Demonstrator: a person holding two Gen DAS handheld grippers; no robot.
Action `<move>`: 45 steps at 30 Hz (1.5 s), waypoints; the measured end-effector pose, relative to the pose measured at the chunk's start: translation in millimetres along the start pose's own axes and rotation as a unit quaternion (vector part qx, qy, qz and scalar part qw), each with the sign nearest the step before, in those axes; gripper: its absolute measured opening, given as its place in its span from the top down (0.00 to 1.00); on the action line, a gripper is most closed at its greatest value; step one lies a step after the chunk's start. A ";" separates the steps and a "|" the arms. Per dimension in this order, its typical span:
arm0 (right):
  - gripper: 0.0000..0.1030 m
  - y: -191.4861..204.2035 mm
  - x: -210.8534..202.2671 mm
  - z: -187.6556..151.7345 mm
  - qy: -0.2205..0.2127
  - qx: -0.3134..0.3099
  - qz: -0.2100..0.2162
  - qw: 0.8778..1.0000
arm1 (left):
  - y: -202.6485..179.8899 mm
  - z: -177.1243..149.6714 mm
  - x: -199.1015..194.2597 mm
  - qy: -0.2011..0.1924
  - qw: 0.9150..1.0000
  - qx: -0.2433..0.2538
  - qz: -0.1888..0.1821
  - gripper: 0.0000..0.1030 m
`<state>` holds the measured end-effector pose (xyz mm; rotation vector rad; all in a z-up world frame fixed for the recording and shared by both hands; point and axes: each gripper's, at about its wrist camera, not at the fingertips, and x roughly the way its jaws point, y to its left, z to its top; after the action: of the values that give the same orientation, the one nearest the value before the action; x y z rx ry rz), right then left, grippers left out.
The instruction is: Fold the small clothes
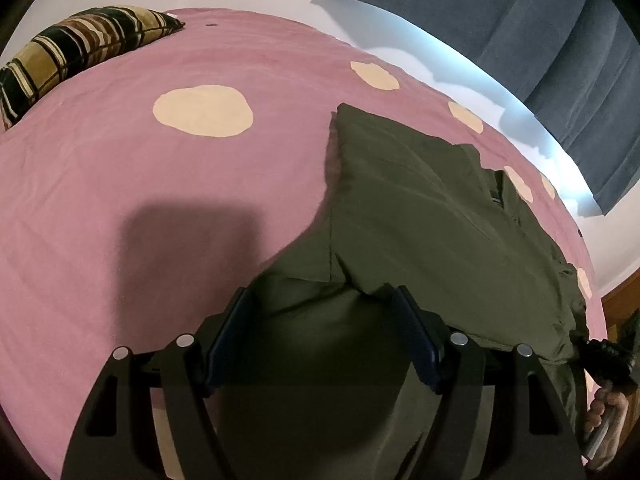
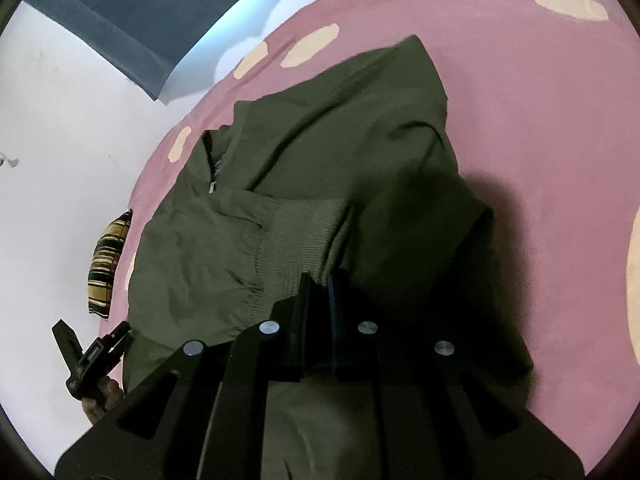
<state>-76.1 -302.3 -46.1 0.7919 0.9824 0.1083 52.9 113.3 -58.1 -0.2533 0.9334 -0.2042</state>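
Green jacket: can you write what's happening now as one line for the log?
green jacket on pink bedspread | right tongs shut on ribbed hem | left tongs open over jacket

Jacket hem: we lose the olive jacket (image 1: 420, 216) below the lower frame edge.
Striped pillow (image 1: 72, 56): we see it cut at the left.
Curtain (image 1: 520, 20): cropped above.
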 end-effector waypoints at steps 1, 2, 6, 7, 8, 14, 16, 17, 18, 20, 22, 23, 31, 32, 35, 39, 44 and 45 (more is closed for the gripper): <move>0.93 -1.9 1.7 -0.3 0.001 0.005 0.004 1.000 | 0.1 0.0 0.1 0.000 1.000 0.000 0.000 0.31; 0.93 -4.5 3.2 -0.9 0.002 0.010 0.008 1.000 | 0.0 -0.1 0.3 0.000 1.000 0.001 0.001 0.31; 0.93 -7.3 2.5 -1.3 0.003 0.022 0.021 1.000 | 0.3 0.1 0.6 0.001 1.000 0.001 0.001 0.31; 0.93 -7.0 2.1 -0.8 0.004 0.024 0.024 0.999 | 0.3 0.2 0.7 0.002 1.000 0.000 0.001 0.31; 0.93 -7.6 0.7 -0.6 0.004 0.024 0.025 0.999 | 0.2 0.3 0.7 0.002 1.000 0.001 0.001 0.31; 0.92 -11.3 -18.7 -3.8 -0.011 0.032 0.025 0.999 | -0.6 0.6 0.5 0.003 1.000 0.002 -0.002 0.29; 0.90 -14.6 -30.3 -6.2 -0.020 0.033 0.024 0.999 | 0.5 1.4 -1.7 0.006 1.000 0.000 -0.012 0.29; 0.89 -16.4 -38.4 -8.3 -0.024 0.033 0.025 0.999 | 1.2 1.6 -3.4 0.008 1.000 -0.002 -0.017 0.29; 0.83 -17.7 -44.9 -10.1 -0.027 0.033 0.025 0.999 | 2.0 1.5 -6.8 0.010 1.000 -0.004 -0.027 0.29; 0.72 -21.4 -60.1 -15.0 -0.034 0.029 0.023 0.999 | 3.3 0.4 -15.7 0.009 0.999 -0.004 -0.047 0.29; 0.70 -23.7 -73.5 -22.1 -0.036 0.023 0.019 0.999 | 2.9 -1.7 -26.4 0.006 0.998 0.005 -0.059 0.29; 0.68 -25.3 -81.4 -27.3 -0.037 0.020 0.016 0.999 | 1.9 -3.1 -31.2 0.005 0.998 0.010 -0.062 0.28; 0.53 -38.6 -120.8 -74.2 -0.013 0.004 0.005 1.000 | 9.0 -34.7 -81.5 0.000 0.994 0.078 -0.076 0.26; 0.52 -40.0 -123.7 -79.5 -0.010 0.005 0.008 1.000 | 11.8 -39.4 -86.2 0.001 0.994 0.080 -0.080 0.26; 0.49 -43.8 -130.9 -98.2 0.005 0.013 0.028 1.000 | 21.4 -54.4 -97.4 0.020 0.991 0.080 -0.108 0.26; 0.48 -44.2 -134.5 -118.6 0.027 0.012 0.047 0.998 | 33.6 -77.7 -111.3 0.047 0.984 0.080 -0.150 0.26; 0.46 -43.3 -138.6 -138.4 0.047 0.014 0.076 0.996 | 40.3 -99.7 -118.3 0.081 0.973 0.063 -0.207 0.26; 0.45 -42.1 -138.5 -140.9 0.052 0.012 0.082 0.995 | 40.7 -104.3 -117.3 0.094 0.969 0.057 -0.222 0.26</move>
<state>-276.0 -313.5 -18.8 0.8970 1.0180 0.2831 -97.3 171.8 -40.1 -0.3384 1.0410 -0.7026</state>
